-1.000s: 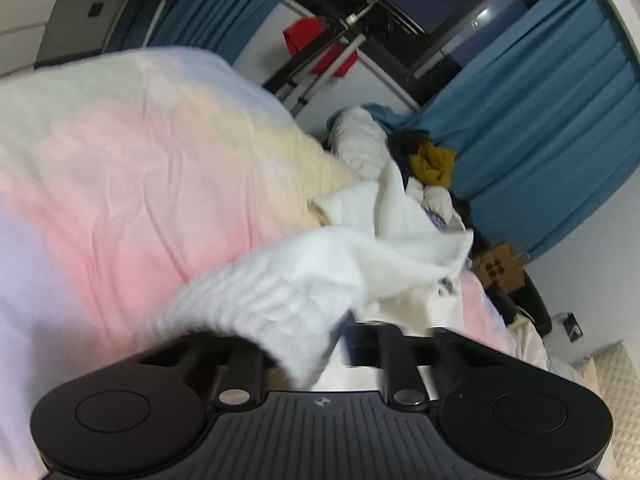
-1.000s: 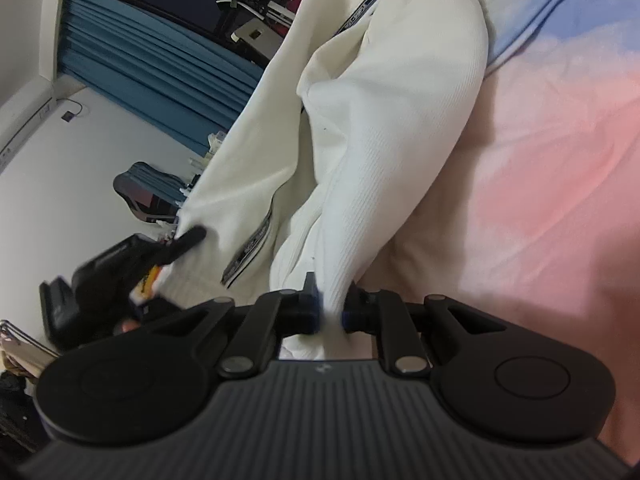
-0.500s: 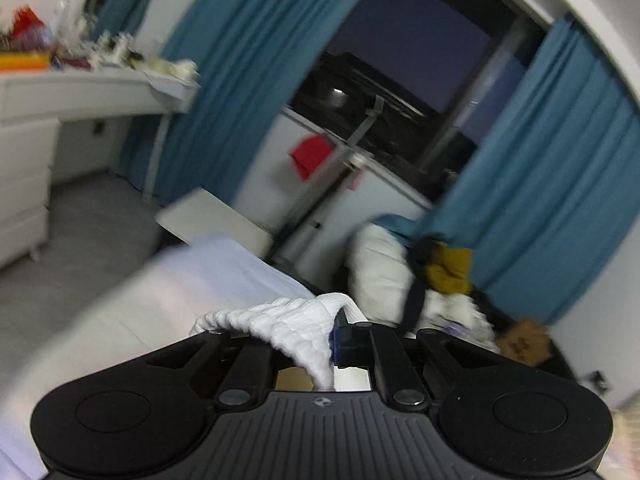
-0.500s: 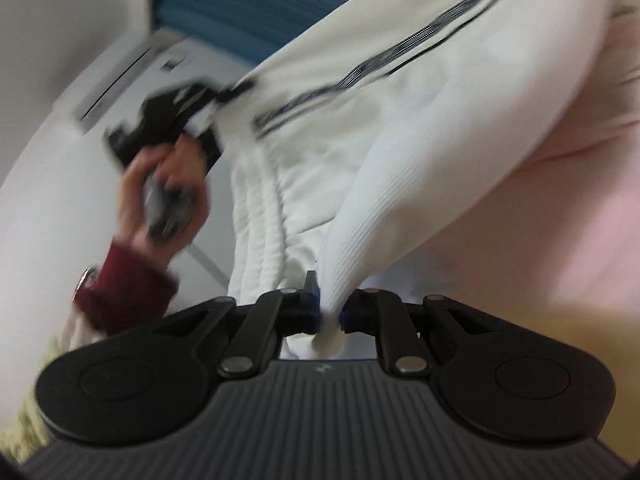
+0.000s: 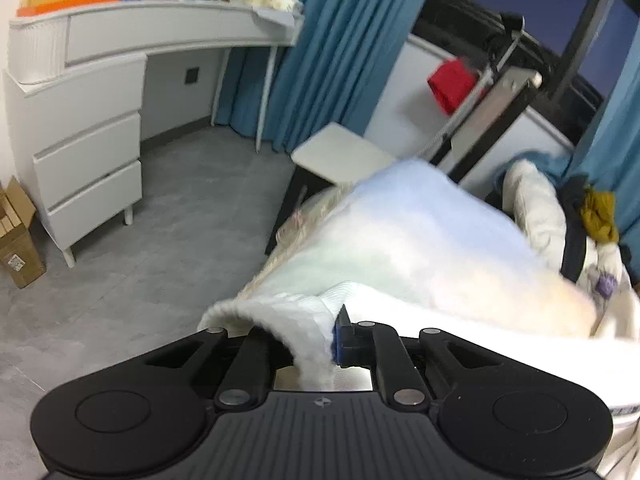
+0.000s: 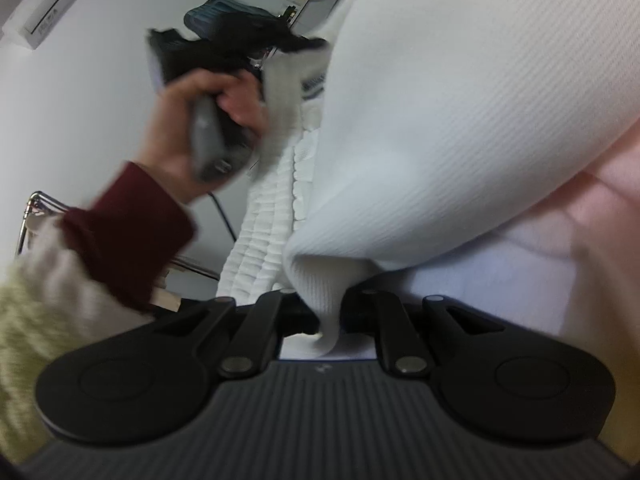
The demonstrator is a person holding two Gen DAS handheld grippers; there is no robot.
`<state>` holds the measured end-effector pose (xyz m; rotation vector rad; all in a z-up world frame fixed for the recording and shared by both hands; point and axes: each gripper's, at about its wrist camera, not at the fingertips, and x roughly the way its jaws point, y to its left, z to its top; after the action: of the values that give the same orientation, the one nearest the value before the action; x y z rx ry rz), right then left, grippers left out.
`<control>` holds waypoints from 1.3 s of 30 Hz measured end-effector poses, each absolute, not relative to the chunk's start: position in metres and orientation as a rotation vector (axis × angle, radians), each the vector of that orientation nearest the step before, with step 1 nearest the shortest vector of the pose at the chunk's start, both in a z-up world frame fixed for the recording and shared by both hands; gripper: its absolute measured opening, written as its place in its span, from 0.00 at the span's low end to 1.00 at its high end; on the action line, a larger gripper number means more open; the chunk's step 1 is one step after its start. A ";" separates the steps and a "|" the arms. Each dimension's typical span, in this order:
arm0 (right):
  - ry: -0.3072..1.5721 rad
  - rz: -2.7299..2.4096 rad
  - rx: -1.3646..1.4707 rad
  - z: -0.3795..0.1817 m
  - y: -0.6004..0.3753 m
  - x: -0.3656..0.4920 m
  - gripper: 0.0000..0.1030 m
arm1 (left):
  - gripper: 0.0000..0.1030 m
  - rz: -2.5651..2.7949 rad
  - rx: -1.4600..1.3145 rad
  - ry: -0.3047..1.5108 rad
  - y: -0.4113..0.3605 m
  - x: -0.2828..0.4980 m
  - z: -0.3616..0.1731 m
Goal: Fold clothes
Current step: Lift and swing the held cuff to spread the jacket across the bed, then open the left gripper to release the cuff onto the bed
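Note:
A white ribbed knit garment (image 6: 440,120) hangs stretched between both grippers above the pastel bed (image 5: 420,240). My left gripper (image 5: 316,340) is shut on the garment's elastic waistband (image 5: 280,312). My right gripper (image 6: 328,316) is shut on another edge of the same garment. In the right wrist view the other hand-held gripper (image 6: 224,80) shows at upper left, gripped by a hand in a dark red cuff, with the pleated waistband (image 6: 272,208) running down from it.
A white desk with drawers (image 5: 88,152) stands left on a grey floor. Blue curtains (image 5: 332,48), a small white table (image 5: 344,156), a cardboard box (image 5: 16,240) and a pile of clothes (image 5: 580,220) surround the bed.
Both grippers have lifted the garment off the bed. The left view swung from the bedspread up and left toward the room. The garment now hangs taut between the grippers.

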<state>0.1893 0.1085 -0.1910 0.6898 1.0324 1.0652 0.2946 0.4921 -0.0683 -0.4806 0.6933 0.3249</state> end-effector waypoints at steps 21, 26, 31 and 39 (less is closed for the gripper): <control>0.822 0.805 0.181 -0.096 0.019 0.097 0.82 | 0.77 0.215 -0.217 0.538 0.346 0.076 0.063; 0.689 0.725 0.120 -0.047 -0.035 0.066 0.82 | 0.79 0.136 -0.140 0.488 0.257 0.028 0.083; 0.576 0.637 0.086 -0.003 -0.093 0.042 0.82 | 0.79 0.029 -0.111 0.452 0.168 -0.005 0.092; 0.436 0.489 0.015 0.022 -0.168 0.025 0.82 | 0.79 -0.066 -0.078 0.437 0.077 -0.041 0.073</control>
<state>0.0254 -0.1676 0.0218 0.0155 0.4355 0.4894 -0.0406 0.0773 0.0732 -0.0776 0.4369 -0.0664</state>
